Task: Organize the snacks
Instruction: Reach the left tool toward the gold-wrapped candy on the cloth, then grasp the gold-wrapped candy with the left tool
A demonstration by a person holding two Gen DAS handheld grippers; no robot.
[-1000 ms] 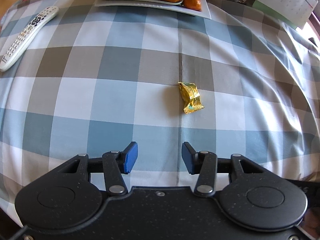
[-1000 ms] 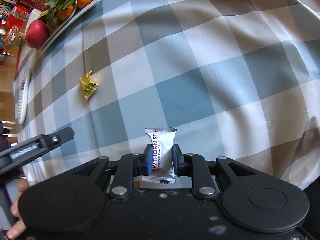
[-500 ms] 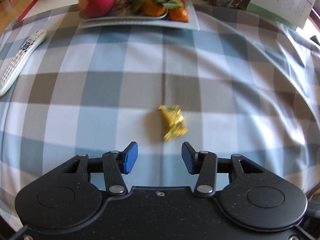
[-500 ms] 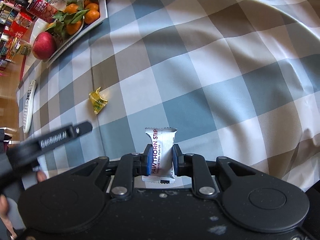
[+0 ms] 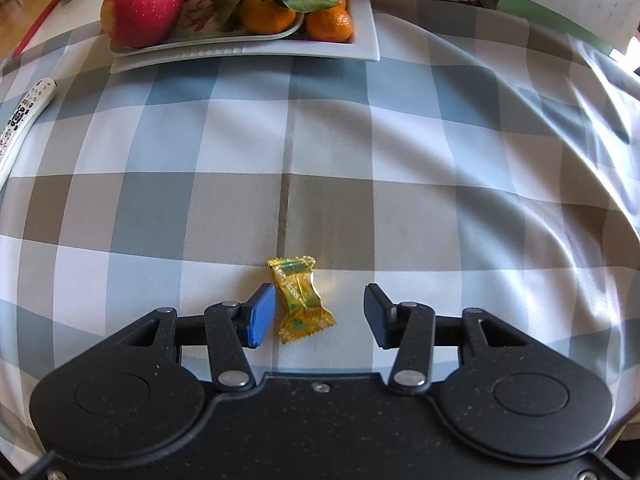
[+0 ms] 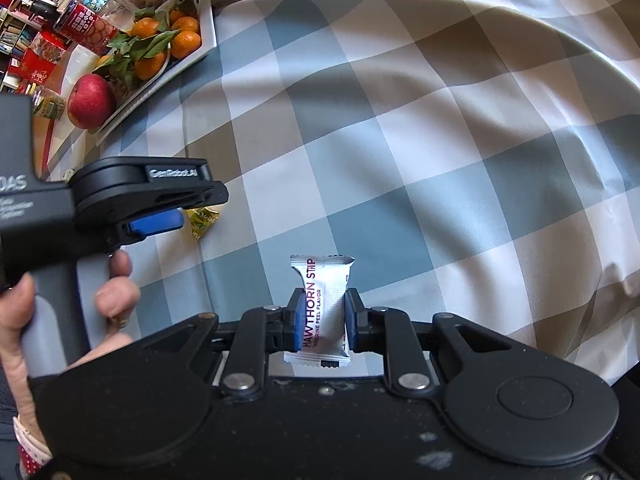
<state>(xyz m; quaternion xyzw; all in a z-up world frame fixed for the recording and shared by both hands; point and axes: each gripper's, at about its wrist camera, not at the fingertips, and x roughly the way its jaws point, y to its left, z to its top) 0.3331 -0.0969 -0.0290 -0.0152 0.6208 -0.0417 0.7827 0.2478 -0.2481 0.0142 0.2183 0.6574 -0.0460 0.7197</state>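
On the checked tablecloth (image 5: 160, 216), the yellow candy (image 5: 301, 297) lies between the spread fingers of your left gripper (image 5: 318, 312), closer to the blue pad on its left side and well clear of the other finger. Its jaws stand wide apart, with nothing touching the wrapper yet as far as you can see. In the right wrist view the same candy (image 6: 203, 220) peeks out just beyond the tip of that left gripper (image 6: 160, 216), partly hidden by it, and your left hand (image 6: 80, 300) wraps the grey handle behind.

Nearer than the candy in that view, your right gripper (image 6: 322, 322) is clamped on the white hawthorn strip packet (image 6: 322, 312), which stands upright between the pads, its printed side facing the camera.

Far beyond the candy, at the back of the cloth, the white tray (image 5: 360, 40) carries a red apple (image 5: 142, 2) and leafy tangerines (image 5: 280, 4). To the candy's far left, at the edge of the cloth, lies a white remote control (image 5: 24, 124). Behind the tray stand jars and tins, too blurred to name
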